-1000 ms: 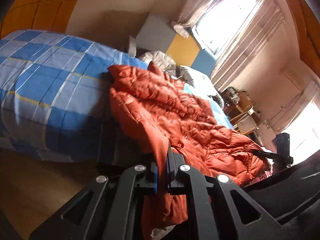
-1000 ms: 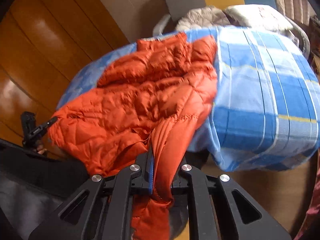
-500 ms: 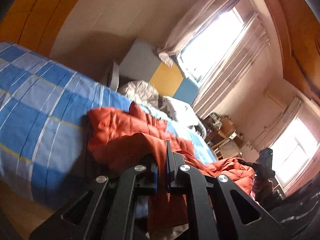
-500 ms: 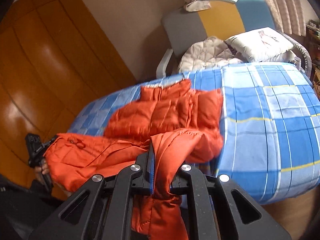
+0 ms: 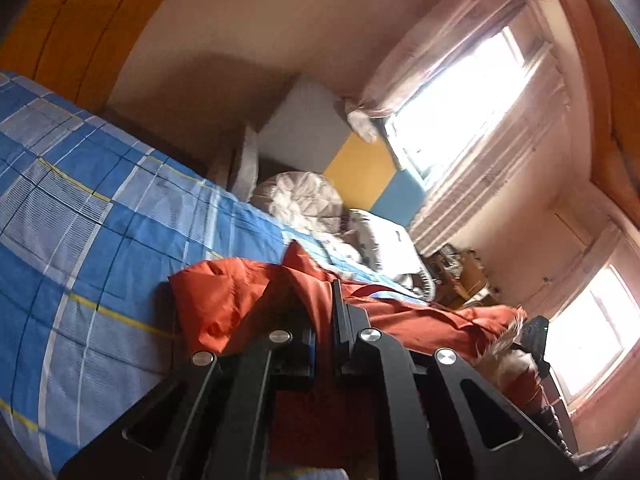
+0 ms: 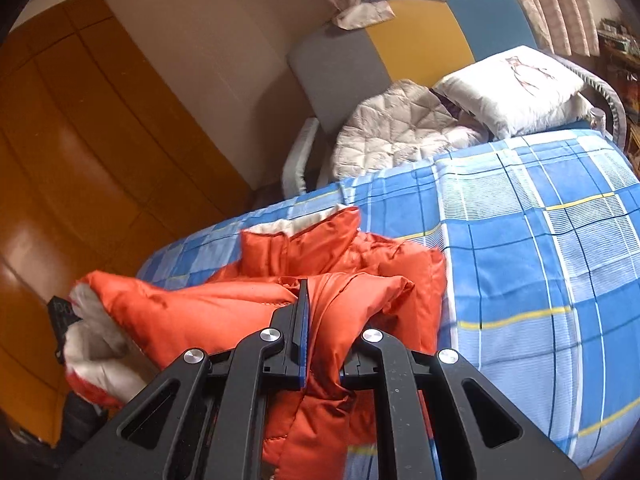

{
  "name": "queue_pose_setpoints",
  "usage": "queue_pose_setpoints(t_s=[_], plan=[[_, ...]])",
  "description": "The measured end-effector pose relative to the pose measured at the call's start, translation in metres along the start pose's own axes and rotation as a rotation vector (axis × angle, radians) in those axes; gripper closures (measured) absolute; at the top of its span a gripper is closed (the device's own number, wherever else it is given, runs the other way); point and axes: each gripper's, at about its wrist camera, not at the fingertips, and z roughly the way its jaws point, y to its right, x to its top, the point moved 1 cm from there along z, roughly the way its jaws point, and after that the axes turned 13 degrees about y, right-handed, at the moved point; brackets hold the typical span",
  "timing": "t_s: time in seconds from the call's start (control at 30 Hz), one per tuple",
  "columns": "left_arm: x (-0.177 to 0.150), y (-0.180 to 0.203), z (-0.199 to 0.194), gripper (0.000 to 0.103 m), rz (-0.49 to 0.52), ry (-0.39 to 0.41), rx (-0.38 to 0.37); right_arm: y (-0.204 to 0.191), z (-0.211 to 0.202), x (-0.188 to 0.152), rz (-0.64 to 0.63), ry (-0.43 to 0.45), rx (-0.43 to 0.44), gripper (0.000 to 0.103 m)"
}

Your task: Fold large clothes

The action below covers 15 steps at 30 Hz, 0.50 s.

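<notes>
Right wrist: jacket (image 6: 340, 320) pinched in tool (image 6: 322, 344)

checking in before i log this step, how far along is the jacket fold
Done: the orange jacket lies on the plaid bed, collar end flat. In hand: left tool and right tool each clamp a bunch of it, lifted above the bed. Left: laying that part over and flattening; no tidy fold shows.

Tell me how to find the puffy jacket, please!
Look at the bed with the blue checked cover. The jacket lies on its near end, pinched by both grippers. It is the only bright orange thing; the quilted blanket and pillow behind are whitish.
</notes>
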Motion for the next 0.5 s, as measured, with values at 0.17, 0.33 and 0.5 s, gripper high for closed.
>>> queue_pose_setpoints(t_s=[0.17,0.33,0.5], plan=[[0.004,-0.024,0.047,0.098,-0.025,-0.049,0.078,0.021,0.049,0.006,0.038,-0.047,-0.073,0.093],[0.003,-0.051,0.094,0.097,-0.063,-0.112,0.180,0.045,0.088,0.005,0.111,-0.104,-0.120,0.091],[0.002,-0.062,0.126,0.092,-0.079,-0.146,0.219,0.061,0.108,0.004,0.195,-0.135,-0.110,0.072]])
